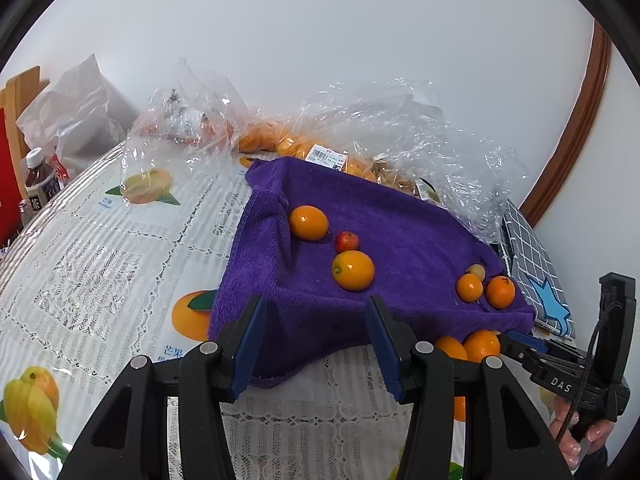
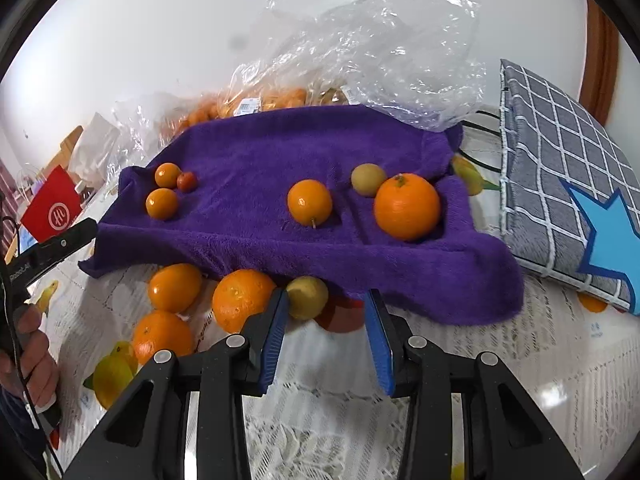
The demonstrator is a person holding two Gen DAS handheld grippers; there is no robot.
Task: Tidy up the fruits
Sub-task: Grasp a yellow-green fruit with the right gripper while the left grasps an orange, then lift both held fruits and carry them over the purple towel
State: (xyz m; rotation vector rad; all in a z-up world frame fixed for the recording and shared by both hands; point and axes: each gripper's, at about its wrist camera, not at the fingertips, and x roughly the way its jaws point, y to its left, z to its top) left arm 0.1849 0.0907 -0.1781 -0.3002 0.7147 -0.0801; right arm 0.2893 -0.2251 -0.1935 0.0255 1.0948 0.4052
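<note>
Both grippers empty, fruit spread over and below a purple towel.

From the left: the left gripper [image 1: 316, 320] hovers with jaws apart at the purple towel [image 2: 280, 152], facing two oranges and a small red fruit [image 1: 347, 241], likely sorted there; loose oranges [image 2: 175, 287] lie on the tablecloth [image 2: 500, 344] beside a yellowish fruit [image 2: 307, 297], just ahead of the spread, empty right gripper [image 2: 326, 308], probably the next pick; rightmost, a large orange [image 2: 407, 206] sits on the towel.
</note>
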